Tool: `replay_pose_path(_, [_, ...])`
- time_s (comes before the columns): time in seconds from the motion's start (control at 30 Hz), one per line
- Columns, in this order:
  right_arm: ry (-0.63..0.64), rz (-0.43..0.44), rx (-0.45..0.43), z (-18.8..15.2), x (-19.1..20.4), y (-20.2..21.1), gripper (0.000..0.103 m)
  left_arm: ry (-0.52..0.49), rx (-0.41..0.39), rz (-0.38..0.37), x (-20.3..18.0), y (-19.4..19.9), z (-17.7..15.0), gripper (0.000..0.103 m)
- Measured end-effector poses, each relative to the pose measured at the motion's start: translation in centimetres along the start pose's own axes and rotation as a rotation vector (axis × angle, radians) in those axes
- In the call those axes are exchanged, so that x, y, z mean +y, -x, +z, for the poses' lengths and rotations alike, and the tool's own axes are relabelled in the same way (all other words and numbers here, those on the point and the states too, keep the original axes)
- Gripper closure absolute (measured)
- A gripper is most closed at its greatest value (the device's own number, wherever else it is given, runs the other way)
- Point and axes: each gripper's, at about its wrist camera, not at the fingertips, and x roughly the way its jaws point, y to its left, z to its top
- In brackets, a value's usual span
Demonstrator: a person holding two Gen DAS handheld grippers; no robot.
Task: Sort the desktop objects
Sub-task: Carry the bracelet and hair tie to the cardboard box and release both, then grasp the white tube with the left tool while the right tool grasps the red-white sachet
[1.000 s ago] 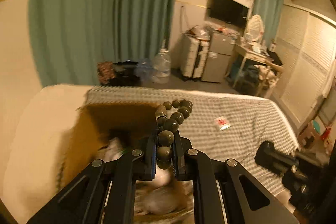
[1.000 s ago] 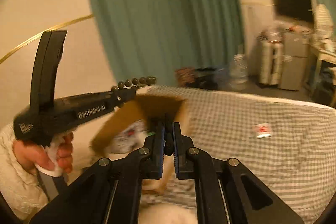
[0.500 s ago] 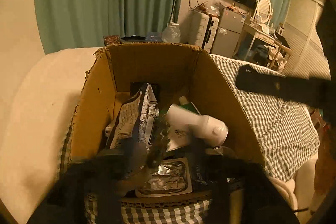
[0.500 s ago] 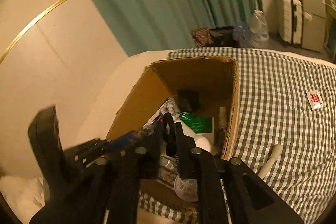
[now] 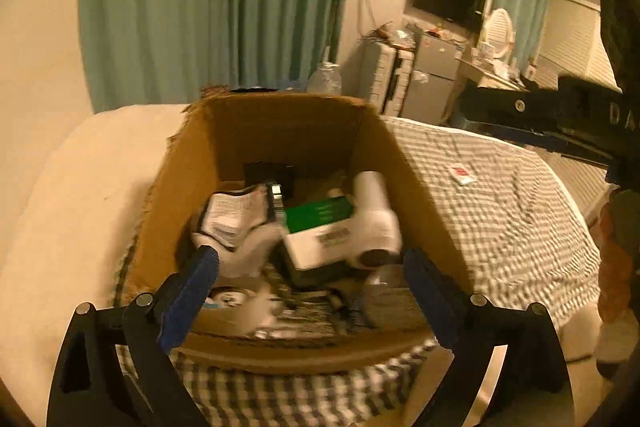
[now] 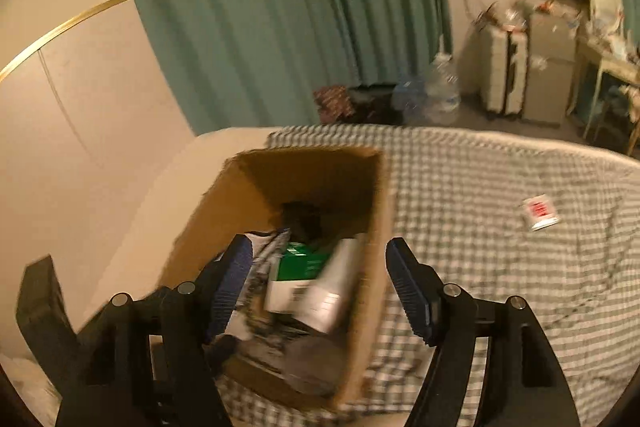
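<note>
An open cardboard box (image 5: pixel 180 195) stands on a checked cloth (image 5: pixel 500 211). It holds a white bottle (image 5: pixel 374 211), a green-and-white carton (image 5: pixel 320 223) and foil packets (image 5: pixel 230 215). My left gripper (image 5: pixel 308 263) hangs over the box's near edge, its jaws opening wide with nothing gripped. In the right wrist view the same box (image 6: pixel 224 203) sits below my right gripper (image 6: pixel 316 251), whose jaws are also opening and grip nothing. The carton (image 6: pixel 300 263) shows between its fingers. I cannot pick out the dark bead string anywhere.
A small red-and-white packet (image 6: pixel 540 213) lies on the cloth to the right of the box. The right gripper's black body (image 5: pixel 560 119) crosses the left view's upper right. Green curtains, suitcases, a water jug (image 6: pixel 440 95) and a desk stand beyond the bed.
A second ago my left gripper was shut on a string of dark beads; it now stands open without them, lower over the box. My right gripper went from shut to open.
</note>
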Motion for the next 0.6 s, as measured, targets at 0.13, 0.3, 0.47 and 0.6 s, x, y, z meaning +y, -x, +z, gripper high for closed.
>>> replay_pose_path(0.13, [0.045,-0.164,-0.079,-0.7,-4.8,4.2,0.030,-0.020,-0.013,-0.039,-4.7,0.9,0.9,0.000])
replay_pose_path(0.3, [0.019,-0.293,-0.120,-1.6,-11.3,8.3,0.023,-0.057,-0.027,-0.075,-13.3,-0.9,1.8,0.000])
replay_pose_path(0.47, [-0.110,-0.282,-0.168,-3.7,-17.5,10.0,0.018,-0.143,0.065,-0.069,-19.2,-5.7,0.9,0.000])
replay_pose_path(0.6, [-0.164,-0.303,-0.143,-5.4,-21.4,9.3,0.017,-0.169,0.159,-0.031,-20.4,-9.8,0.6,0.000])
